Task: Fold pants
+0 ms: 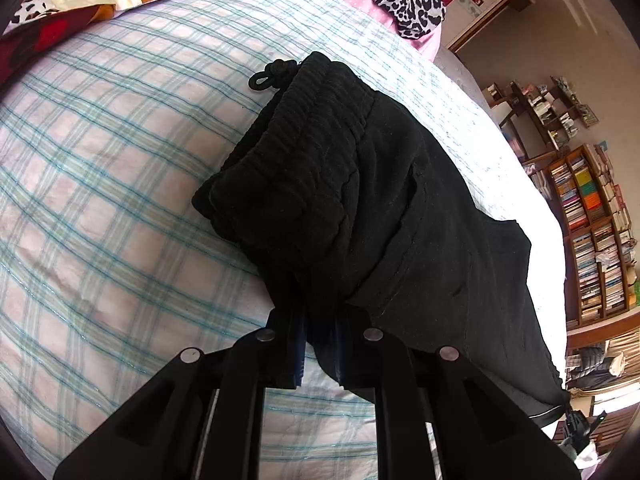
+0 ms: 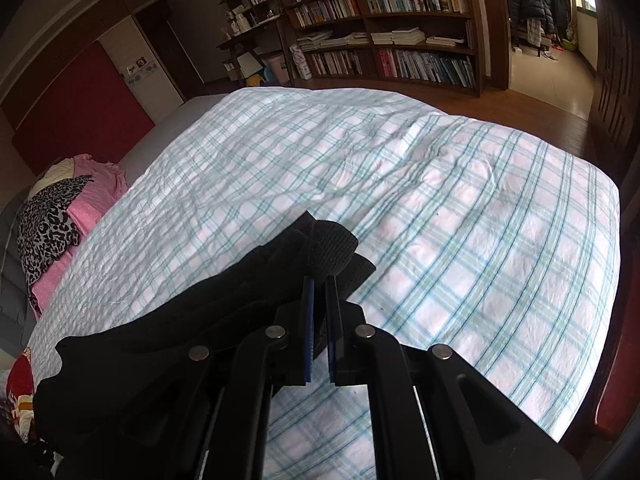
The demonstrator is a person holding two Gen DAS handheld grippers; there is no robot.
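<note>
A: Pants (image 1: 360, 200): black, soft, limp knit, lifted above the checked bedspread (image 1: 100, 200). Likely light, prone to sagging.

B: Left gripper (image 1: 320, 344) clamped narrow on bunched cloth; right gripper (image 2: 320, 312) likewise, pinching a ribbed edge. Best held at waistband (image 1: 304, 152) and hem corners.

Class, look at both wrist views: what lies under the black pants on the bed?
Under the black pants lies the plaid bedsheet, which shows all around them. The sheet directly beneath is covered, so anything there cannot be seen. Both grippers' jaws are shut on the pants.
</note>
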